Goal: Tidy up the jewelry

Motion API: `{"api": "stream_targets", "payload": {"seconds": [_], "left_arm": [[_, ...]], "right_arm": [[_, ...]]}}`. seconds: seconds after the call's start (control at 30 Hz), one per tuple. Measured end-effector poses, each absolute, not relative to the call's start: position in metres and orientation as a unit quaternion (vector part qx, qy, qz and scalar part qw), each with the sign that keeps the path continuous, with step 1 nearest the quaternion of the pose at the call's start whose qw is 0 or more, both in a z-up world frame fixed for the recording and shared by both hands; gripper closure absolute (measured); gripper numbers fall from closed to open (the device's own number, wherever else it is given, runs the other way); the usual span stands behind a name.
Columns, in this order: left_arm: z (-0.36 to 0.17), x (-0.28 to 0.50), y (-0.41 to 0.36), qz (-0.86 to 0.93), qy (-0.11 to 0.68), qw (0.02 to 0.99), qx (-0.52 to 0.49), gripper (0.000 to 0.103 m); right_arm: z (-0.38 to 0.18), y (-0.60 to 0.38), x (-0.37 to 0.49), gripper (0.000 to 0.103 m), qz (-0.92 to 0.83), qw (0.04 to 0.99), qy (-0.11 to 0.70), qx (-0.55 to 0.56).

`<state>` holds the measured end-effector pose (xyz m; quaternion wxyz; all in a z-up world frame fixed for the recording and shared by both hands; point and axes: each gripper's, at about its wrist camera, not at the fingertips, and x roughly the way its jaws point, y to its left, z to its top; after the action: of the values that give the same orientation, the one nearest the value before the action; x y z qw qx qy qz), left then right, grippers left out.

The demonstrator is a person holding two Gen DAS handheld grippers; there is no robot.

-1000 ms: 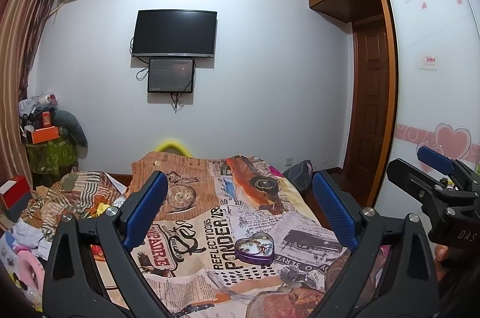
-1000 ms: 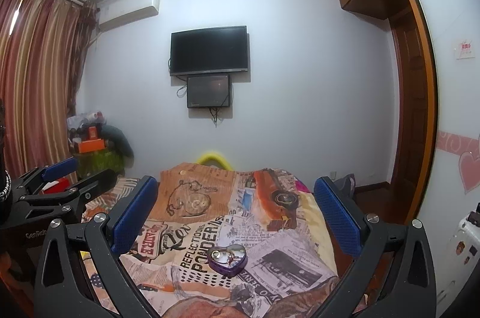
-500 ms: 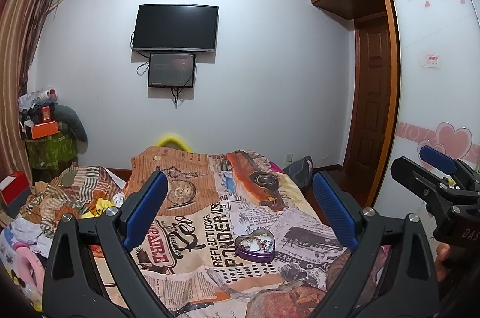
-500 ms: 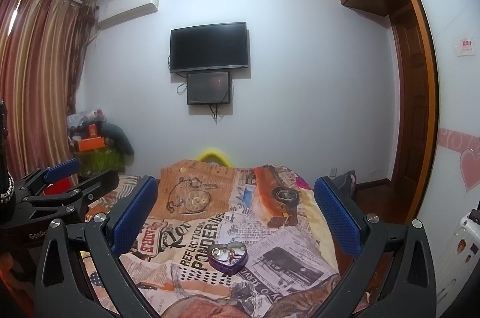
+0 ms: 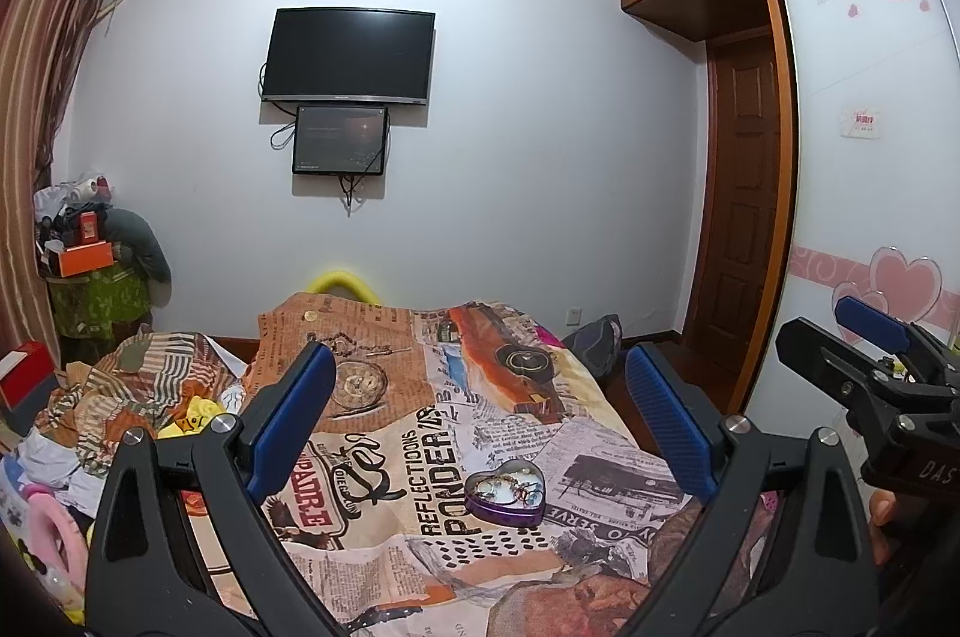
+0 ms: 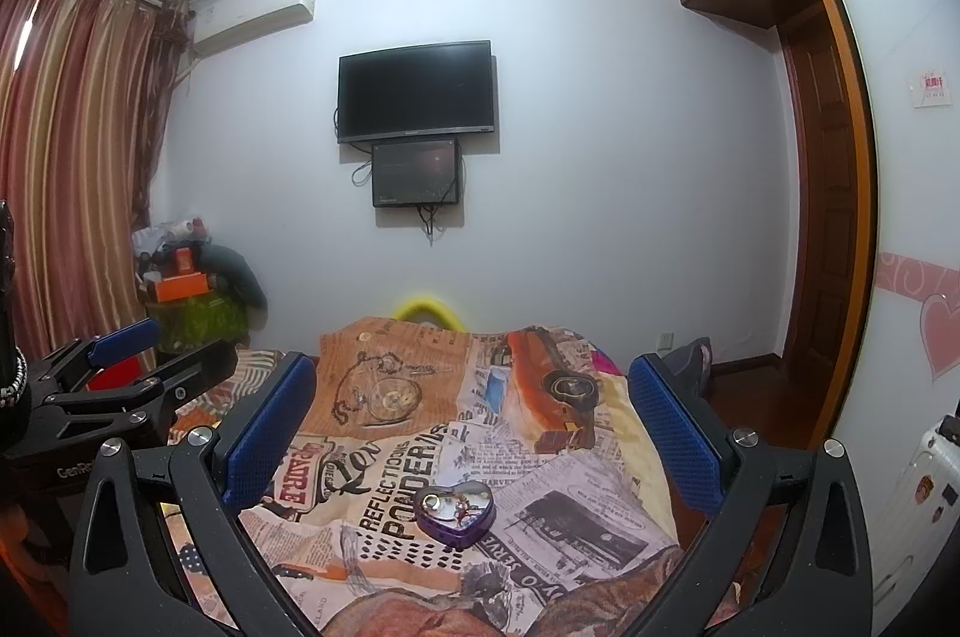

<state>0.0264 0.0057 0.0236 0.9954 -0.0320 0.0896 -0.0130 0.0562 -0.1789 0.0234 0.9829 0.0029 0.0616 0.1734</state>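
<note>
A purple heart-shaped tin (image 5: 507,493) lies open on the printed bedspread (image 5: 420,415), with small jewelry pieces inside. It also shows in the right wrist view (image 6: 456,511). My left gripper (image 5: 480,409) is open and empty, held above the bed short of the tin. My right gripper (image 6: 474,427) is open and empty, also above the bed short of the tin. Each gripper shows at the side of the other's view: the right one (image 5: 870,355) and the left one (image 6: 132,361).
A heap of clothes and toys (image 5: 120,397) lies left of the bed. A wardrobe with a sliding door (image 5: 870,156) and a wooden door (image 5: 744,205) stand on the right. A TV (image 5: 351,57) hangs on the far wall. A white suitcase (image 6: 918,505) stands at the right.
Both views have tilted slightly upward and drawn a little nearer the bed; the tin sits lower in frame. Both grippers stay open.
</note>
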Motion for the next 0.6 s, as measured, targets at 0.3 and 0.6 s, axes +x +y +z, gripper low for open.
{"api": "stream_targets", "payload": {"seconds": [0.3,0.6], "left_arm": [[0.0235,0.0277,0.004,-0.02,0.089,0.995,-0.027,0.005],[0.0226,0.0298,0.0043,-0.026,0.094,0.995,-0.028,0.005]], "right_arm": [[0.024,-0.1791,0.056,0.0,0.174,0.983,0.061,0.003],[0.0231,-0.1791,0.0583,0.0,0.172,0.983,0.063,0.005]]}}
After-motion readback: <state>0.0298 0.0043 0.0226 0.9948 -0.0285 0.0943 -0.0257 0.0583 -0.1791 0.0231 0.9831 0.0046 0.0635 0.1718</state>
